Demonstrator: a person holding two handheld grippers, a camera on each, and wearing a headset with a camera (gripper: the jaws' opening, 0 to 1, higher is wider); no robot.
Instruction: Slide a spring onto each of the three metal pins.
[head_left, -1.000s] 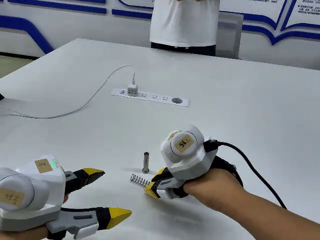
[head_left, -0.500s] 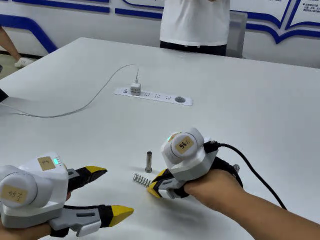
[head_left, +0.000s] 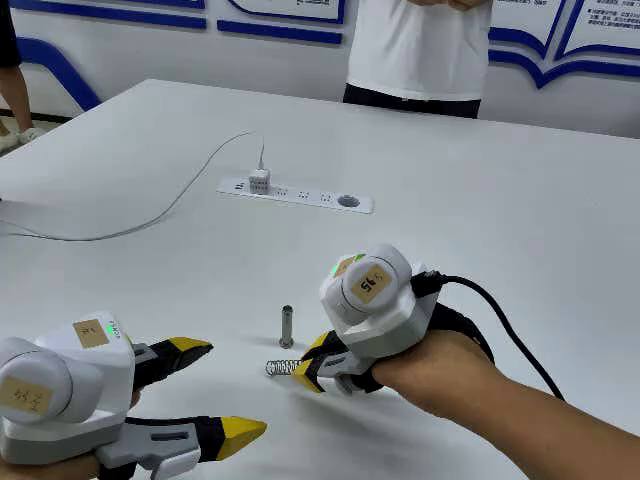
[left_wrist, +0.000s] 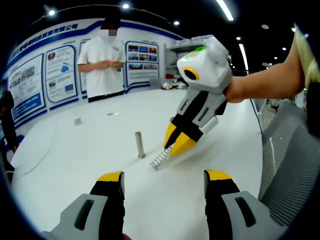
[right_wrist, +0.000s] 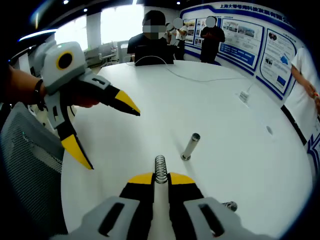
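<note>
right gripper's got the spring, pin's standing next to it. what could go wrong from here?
1. The right gripper pinches the spring by one end, the rest sticking out low along the table; it may flex or pop free when pushed at the pin.
2. The pin stands upright with nothing holding it; the left gripper is open and apart, so a sideways nudge would likely topple it.

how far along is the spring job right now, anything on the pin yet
Nothing looks done yet: the pin stands upright on the table with no spring on it. In hand: the right gripper is shut on a spring near the pin's base. The left gripper is open and empty. Left: get this spring over the pin's top, then the other two pins.
</note>
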